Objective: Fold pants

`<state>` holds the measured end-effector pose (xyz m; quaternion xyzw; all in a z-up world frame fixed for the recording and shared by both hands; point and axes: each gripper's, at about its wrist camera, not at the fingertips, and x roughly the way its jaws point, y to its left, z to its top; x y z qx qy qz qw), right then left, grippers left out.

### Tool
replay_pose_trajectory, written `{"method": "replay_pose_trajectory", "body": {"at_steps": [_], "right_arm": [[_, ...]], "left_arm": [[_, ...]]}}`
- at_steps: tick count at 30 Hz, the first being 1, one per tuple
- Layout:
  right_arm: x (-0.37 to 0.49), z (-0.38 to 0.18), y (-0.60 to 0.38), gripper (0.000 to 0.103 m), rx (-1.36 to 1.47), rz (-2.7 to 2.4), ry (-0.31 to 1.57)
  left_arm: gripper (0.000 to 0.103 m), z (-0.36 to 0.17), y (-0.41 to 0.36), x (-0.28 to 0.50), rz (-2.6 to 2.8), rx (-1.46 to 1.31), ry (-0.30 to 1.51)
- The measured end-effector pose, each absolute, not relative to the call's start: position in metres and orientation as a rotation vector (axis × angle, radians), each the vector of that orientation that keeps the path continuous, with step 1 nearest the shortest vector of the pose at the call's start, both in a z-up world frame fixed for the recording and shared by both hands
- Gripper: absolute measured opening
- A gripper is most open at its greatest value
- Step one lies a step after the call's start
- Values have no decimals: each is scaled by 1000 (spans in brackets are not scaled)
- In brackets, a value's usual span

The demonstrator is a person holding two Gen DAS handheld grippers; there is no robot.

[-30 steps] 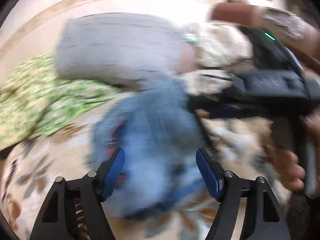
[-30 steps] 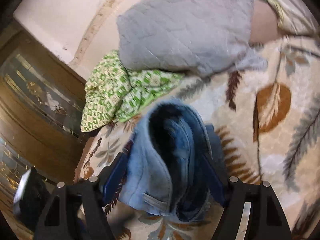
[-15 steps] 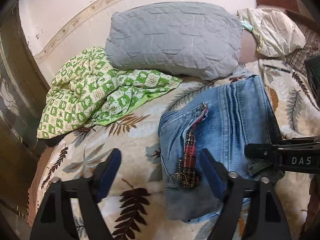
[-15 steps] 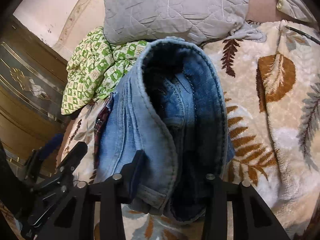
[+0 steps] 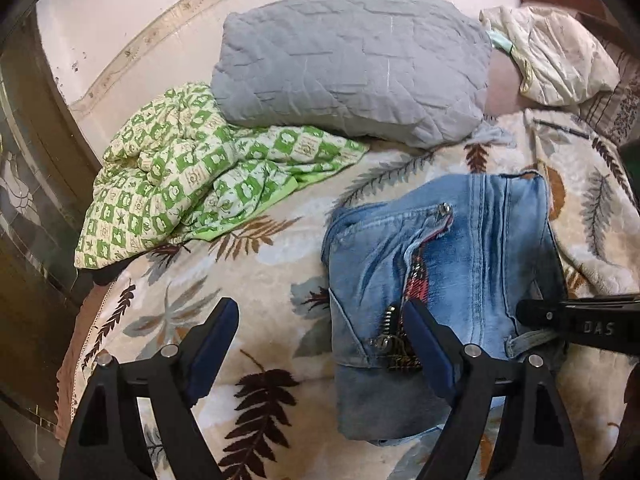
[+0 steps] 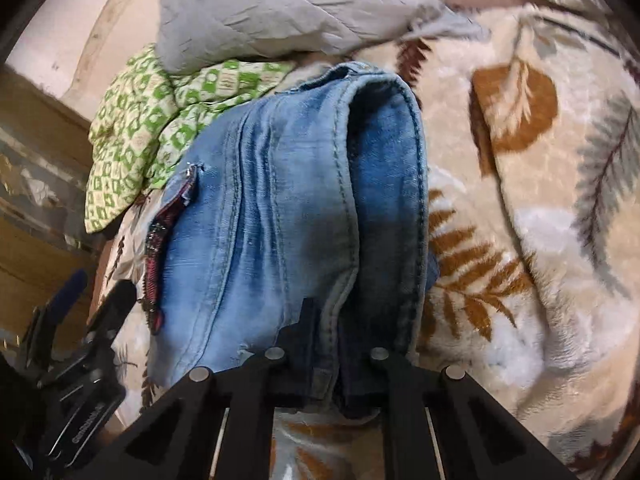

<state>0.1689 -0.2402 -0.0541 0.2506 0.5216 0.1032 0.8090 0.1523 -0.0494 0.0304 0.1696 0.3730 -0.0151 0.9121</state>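
The light blue jeans [image 5: 436, 264] lie folded into a thick bundle on the leaf-patterned blanket [image 5: 256, 276], with a red plaid strip and zipper showing. My left gripper [image 5: 320, 344] is open and empty just in front of the bundle's left side; its right finger overlaps the denim. My right gripper [image 6: 340, 364] is shut on the near edge of the jeans [image 6: 288, 208], pinching several folded layers. It also shows in the left wrist view [image 5: 576, 324] at the bundle's right edge.
A grey quilted pillow [image 5: 352, 68] lies behind the jeans. A green checked cloth [image 5: 192, 184] is heaped at the left. A cream cloth bundle [image 5: 552, 64] sits at the back right. A dark wooden and glass panel [image 5: 24, 216] borders the left.
The right gripper closed from wide open onto the near edge of the jeans. The left gripper drew back to the left, staying open, and the bundle settled flat on the blanket.
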Motion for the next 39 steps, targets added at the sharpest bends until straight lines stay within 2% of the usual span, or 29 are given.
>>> {"method": "replay_pose_trajectory", "body": {"at_steps": [7, 15, 18, 20, 21, 28, 36, 38, 39], "right_arm": [[158, -54, -237, 12, 500, 190, 1118], [142, -37, -233, 16, 493, 217, 1076], [143, -39, -234, 31, 505, 204, 1095], [143, -37, -239, 65, 547, 217, 1086], [142, -34, -241, 69, 565, 220, 1068], [140, -32, -247, 69, 609, 238, 1053], [140, -29, -235, 69, 501, 219, 1060], [146, -38, -230, 56, 463, 217, 1100], [147, -43, -229, 55, 462, 222, 1120]], "left_arm": [[85, 31, -53, 152, -45, 338, 768], [85, 33, -53, 150, -45, 337, 760], [85, 32, -53, 149, -42, 344, 757], [85, 33, -53, 149, -37, 347, 751], [85, 33, -53, 149, -36, 348, 748], [85, 36, -49, 151, -34, 319, 747], [85, 40, -47, 150, -40, 295, 739], [85, 37, -47, 151, -32, 301, 741], [85, 36, -47, 151, -35, 301, 743]]}}
